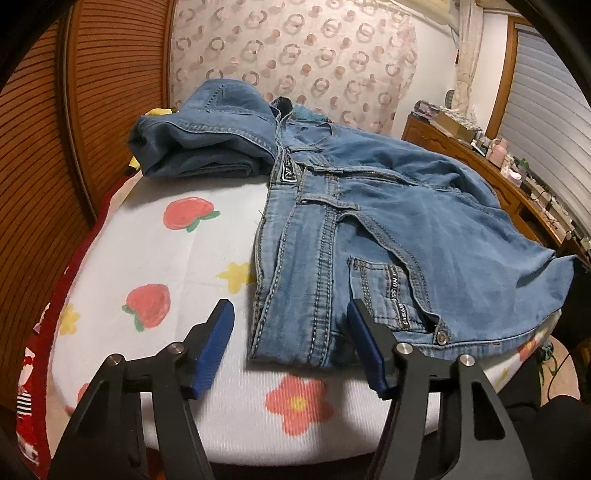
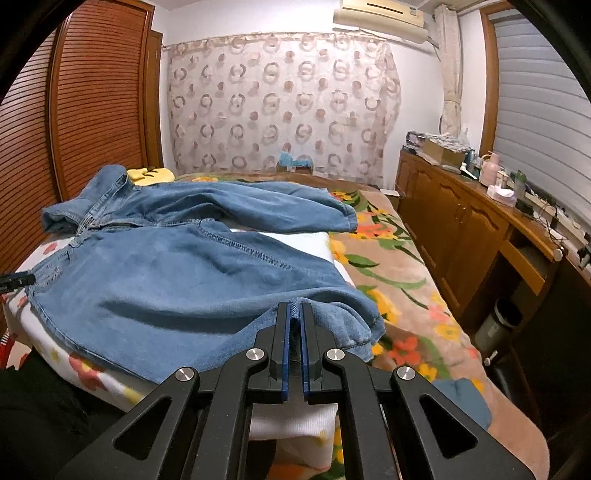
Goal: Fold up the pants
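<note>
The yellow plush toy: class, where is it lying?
In the right wrist view, the yellow plush toy lies far left, behind the jeans' waistband, beside the wooden louvred doors.

Jeans [image 1: 388, 221], pocket tape lettering "NOIS", waistband patch unreadable

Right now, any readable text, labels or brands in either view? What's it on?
"NOISY": black strip on the jeans pocket, sideways; the letters after it are too blurred to read.
Waistband patch: lettering there, unreadable.
Air conditioner and dresser clutter: no text legible.
</note>
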{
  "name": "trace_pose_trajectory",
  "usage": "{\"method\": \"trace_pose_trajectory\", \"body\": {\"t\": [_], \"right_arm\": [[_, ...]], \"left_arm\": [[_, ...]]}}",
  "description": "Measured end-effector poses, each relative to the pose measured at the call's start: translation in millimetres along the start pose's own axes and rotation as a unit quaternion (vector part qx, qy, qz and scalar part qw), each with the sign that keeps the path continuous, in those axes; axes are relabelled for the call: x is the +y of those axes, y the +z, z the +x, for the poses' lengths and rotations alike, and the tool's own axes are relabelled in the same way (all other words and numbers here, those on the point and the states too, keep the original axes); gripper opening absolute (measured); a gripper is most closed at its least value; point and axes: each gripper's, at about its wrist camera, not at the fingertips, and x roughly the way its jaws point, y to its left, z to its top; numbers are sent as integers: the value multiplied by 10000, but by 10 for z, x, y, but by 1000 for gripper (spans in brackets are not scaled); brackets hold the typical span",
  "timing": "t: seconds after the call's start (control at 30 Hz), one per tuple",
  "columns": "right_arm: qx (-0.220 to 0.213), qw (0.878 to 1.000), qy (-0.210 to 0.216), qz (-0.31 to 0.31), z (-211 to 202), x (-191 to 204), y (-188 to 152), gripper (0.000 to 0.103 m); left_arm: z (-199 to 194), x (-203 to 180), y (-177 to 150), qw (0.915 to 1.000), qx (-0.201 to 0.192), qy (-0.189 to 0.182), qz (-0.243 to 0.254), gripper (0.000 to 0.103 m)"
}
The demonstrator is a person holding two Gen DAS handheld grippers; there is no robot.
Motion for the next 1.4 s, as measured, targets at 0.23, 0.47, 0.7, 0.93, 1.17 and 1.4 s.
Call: {"method": "trace_pose_trajectory", "body": {"t": [0.23, 0.47, 0.7, 0.93, 1.17, 1.4], "right_arm": [[96, 9999, 46, -62, 0, 0, 23, 4], [98, 9999, 20, -131, -5, 38, 219, 4], [106, 9999, 53, -101, 21, 83, 203, 4], [42, 10000, 48, -41, -5, 51, 226, 4], [-199, 9998, 17, 1, -118, 9, 322, 4], [-585, 9981, -126, -174, -309, -59, 555, 3]], "left_arm": [[42, -9, -10, 9998, 162, -128, 33, 51], [-60, 2, 1, 9997, 155, -132, 105, 31], [-67, 35, -19, 9996, 203, -58, 193, 16], [-220, -94, 32, 9985, 48, -189, 508, 2], [-559, -228, 248, 9964, -372, -219, 728, 2], [-850, -317, 526, 9926, -769, -168, 922, 2]]}}
